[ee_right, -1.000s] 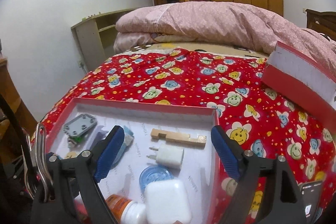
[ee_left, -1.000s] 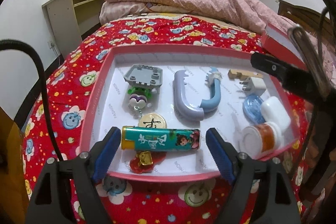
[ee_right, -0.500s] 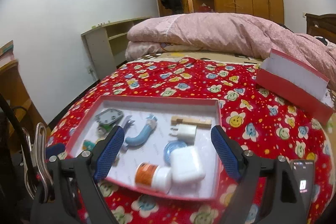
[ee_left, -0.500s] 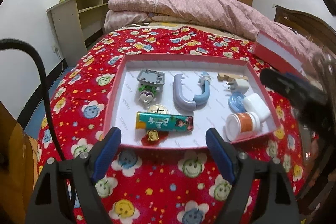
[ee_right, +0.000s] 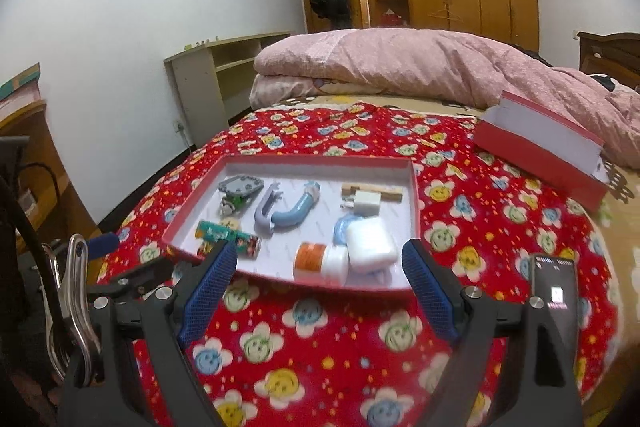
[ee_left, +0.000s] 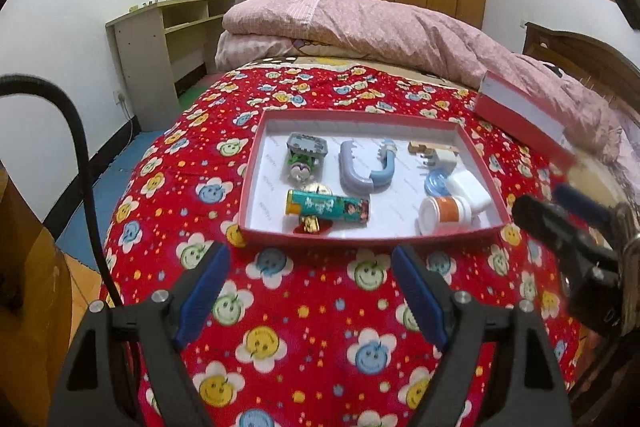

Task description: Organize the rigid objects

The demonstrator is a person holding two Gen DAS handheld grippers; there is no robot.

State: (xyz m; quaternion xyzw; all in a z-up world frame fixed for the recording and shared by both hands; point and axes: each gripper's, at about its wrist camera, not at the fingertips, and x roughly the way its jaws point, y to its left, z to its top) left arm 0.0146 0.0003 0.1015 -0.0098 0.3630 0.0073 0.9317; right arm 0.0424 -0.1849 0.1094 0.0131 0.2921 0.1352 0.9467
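Note:
A shallow red tray (ee_left: 250,183) with a white floor lies on the flowered bedspread. Inside it are a teal tube (ee_left: 327,207), a grey toy (ee_left: 306,149), a grey curved handle (ee_left: 354,171), a blue curved piece (ee_left: 384,167), a white plug (ee_left: 442,157), a white case (ee_left: 470,189) and an orange-and-white bottle (ee_left: 446,213). My left gripper (ee_left: 309,253) hangs open over the spread, short of the tray's near rim. In the right wrist view the same tray (ee_right: 416,203) shows, and my right gripper (ee_right: 319,247) stands open and empty before its near edge.
A second red box (ee_right: 540,155) sits at the back right beside the pink duvet (ee_right: 400,67). A phone (ee_right: 554,291) lies on the spread to the right. A wooden shelf (ee_left: 168,35) stands against the left wall. Bare bedspread lies in front of the tray.
Both grippers have drawn back and risen from over the tray, which now looks smaller and farther off. Jaws stayed open; nothing was picked up.

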